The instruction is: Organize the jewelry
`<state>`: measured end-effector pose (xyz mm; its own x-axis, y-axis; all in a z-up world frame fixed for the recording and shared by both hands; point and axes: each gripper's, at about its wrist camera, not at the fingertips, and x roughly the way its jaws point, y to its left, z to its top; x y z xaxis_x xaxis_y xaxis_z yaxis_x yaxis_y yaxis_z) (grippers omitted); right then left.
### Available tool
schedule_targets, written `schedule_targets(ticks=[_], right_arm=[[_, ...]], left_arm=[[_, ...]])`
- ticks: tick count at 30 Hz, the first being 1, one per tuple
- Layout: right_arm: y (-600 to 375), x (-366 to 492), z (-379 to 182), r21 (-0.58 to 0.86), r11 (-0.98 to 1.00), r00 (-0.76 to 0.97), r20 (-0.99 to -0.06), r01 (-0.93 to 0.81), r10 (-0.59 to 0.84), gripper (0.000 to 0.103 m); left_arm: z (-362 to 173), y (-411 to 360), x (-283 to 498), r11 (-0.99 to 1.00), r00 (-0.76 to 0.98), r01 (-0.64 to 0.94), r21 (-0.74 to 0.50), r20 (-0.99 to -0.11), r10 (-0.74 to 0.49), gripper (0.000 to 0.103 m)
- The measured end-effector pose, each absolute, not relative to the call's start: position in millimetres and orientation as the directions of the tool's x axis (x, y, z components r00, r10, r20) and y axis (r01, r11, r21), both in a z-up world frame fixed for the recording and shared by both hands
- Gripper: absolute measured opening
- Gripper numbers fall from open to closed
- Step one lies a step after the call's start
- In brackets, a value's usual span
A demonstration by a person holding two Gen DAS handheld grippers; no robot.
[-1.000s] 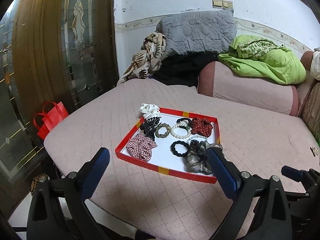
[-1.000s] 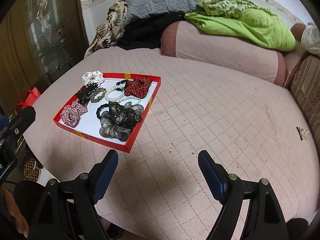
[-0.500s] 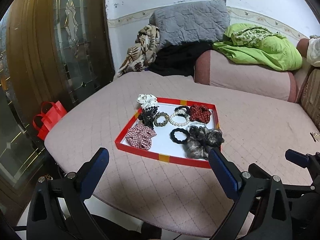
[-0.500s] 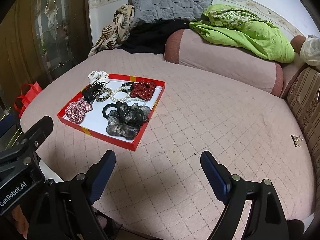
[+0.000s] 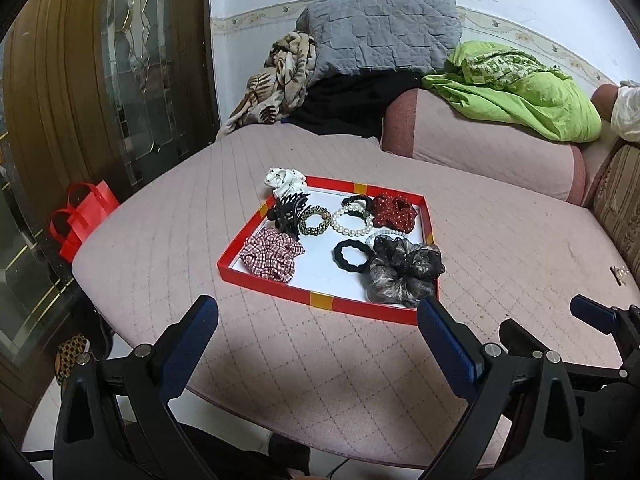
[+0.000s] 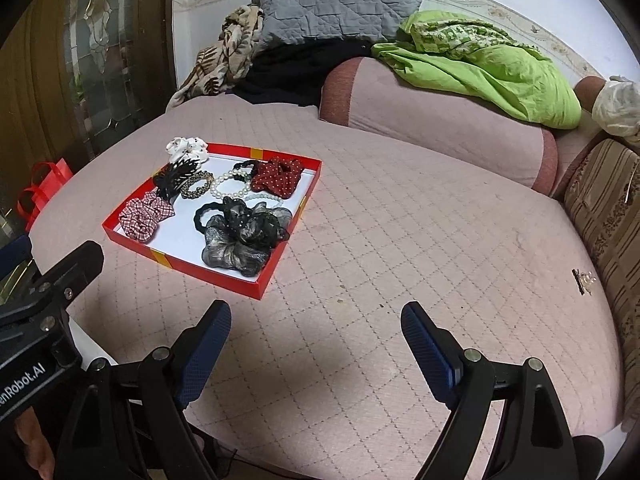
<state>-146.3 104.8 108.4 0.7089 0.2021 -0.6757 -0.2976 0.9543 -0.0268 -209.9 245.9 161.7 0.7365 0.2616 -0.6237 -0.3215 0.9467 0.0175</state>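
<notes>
A red-rimmed tray with a white floor lies on the pink quilted bed. It holds a plaid scrunchie, a black claw clip, a pearl bracelet, a red dotted scrunchie, a black hair tie and a grey-black organza scrunchie. A white scrunchie rests on the tray's far left corner. My left gripper hangs open in front of the tray. My right gripper stands open over bare quilt, right of the tray. A small hair clip lies alone at the bed's right side.
A pink bolster, a green blanket, a grey pillow and folded cloths line the back of the bed. A red bag stands on the floor by the wooden door at left. A striped cushion borders the right edge.
Both views have tilted slightly up and drawn back, so the tray sits lower and a little further off. Nothing in the tray moved; both grippers stayed open.
</notes>
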Motion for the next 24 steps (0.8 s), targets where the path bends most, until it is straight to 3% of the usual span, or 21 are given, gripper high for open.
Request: schedule_targets(ticks=[24], right_arm=[[128.4,-149.9,106.8,-0.086,0.959,0.719,-0.681,-0.269,0.140,0.093]], left_arm=[[155.0,272.2,-208.9,0.942,0.724,-0.333,-0.030,-0.648,0.236,0.099]])
